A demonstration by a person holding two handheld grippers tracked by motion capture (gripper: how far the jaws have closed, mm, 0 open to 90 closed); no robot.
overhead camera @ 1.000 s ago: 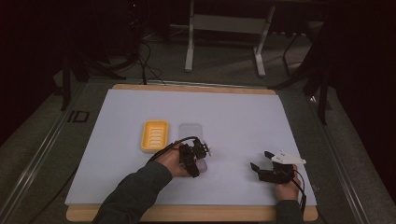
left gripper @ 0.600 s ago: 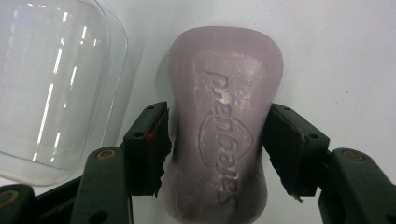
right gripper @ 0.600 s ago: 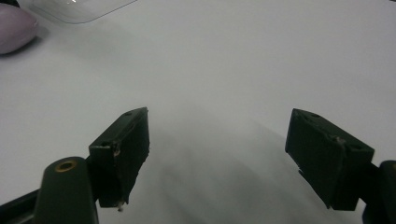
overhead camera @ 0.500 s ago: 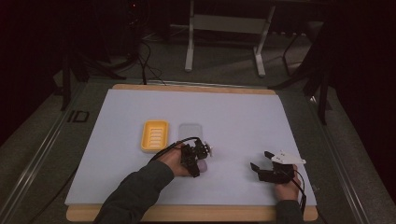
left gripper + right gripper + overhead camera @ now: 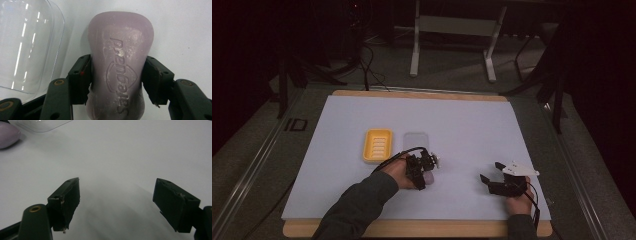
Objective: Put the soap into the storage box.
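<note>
The left hand-held gripper (image 5: 116,82) has its two black jaws set against the long sides of a pale purple bar of soap (image 5: 118,62). The jaws have just been closing, and in the left gripper view the pads (image 5: 81,80) now meet the bar at its slightly narrowed waist, one on each flank, so the soap is caught between them. The bar lies flat on the white worktop (image 5: 180,30), its broad embossed face up. Its long axis runs straight along the gripper's own line of sight: one rounded end points away from the jaws, the other end sits back between the gripper's arms. The embossed lettering runs lengthwise down the bar and reads sideways from this view.

In the high view the left hand-held gripper (image 5: 424,172) is near the middle of the worktop (image 5: 472,130), and the soap (image 5: 428,178) shows as a small pale patch at its tip. Just beyond it lies a clear plastic lid (image 5: 416,142), and just left of that lid sits a yellow soap dish (image 5: 377,145) with ribs on its floor. In the left gripper view the clear lid (image 5: 27,45) lies close beside the bar, not quite touching it.

The right hand-held gripper (image 5: 116,205) rests well apart from the soap, toward the near right part of the worktop (image 5: 130,152). Its jaws stand wide apart with nothing between them. In the high view it (image 5: 492,172) points left, toward the other hand.
</note>
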